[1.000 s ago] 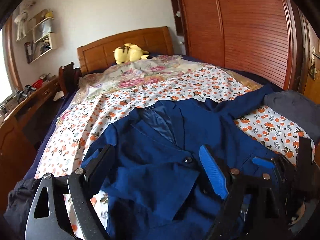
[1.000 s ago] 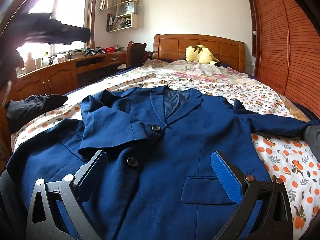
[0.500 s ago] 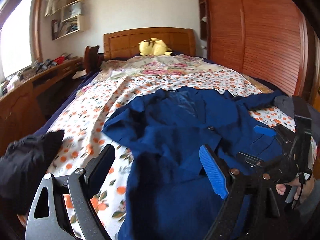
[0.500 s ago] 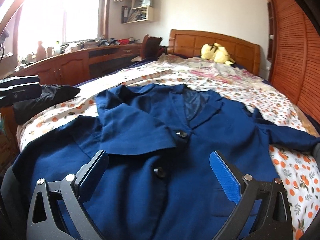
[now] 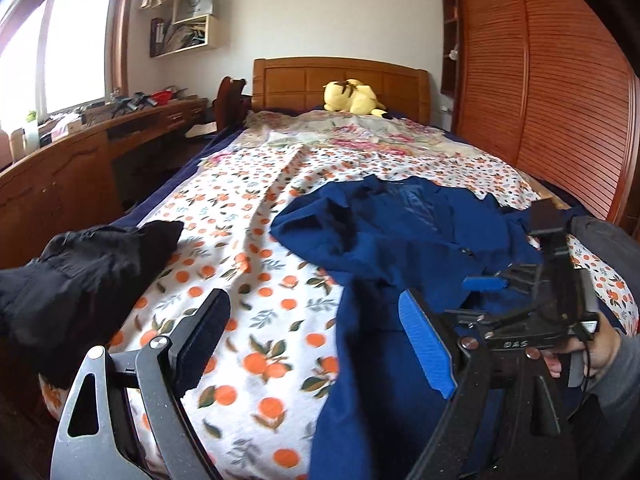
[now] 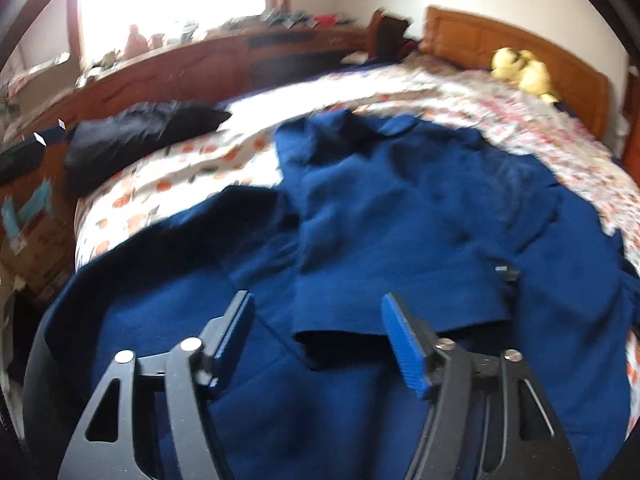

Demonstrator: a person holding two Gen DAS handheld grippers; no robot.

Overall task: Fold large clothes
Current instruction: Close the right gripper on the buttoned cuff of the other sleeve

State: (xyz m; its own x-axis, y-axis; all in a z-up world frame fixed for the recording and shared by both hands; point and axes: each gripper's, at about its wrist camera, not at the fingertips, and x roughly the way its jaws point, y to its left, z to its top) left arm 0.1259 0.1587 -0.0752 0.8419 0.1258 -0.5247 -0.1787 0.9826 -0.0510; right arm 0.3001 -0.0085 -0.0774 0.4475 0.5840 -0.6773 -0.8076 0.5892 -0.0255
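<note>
Narrowing over the folded sleeve, the right gripper has its jaws just closing but gripping nothing, the left gripper gapes wide beside the blue jacket, ready for another fold.

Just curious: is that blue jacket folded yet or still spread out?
Partly folded: one sleeve lies across the jacket front; the rest is spread on the bed.

Black-framed tool with blue pads, silver screws; grey sleeve.
</note>
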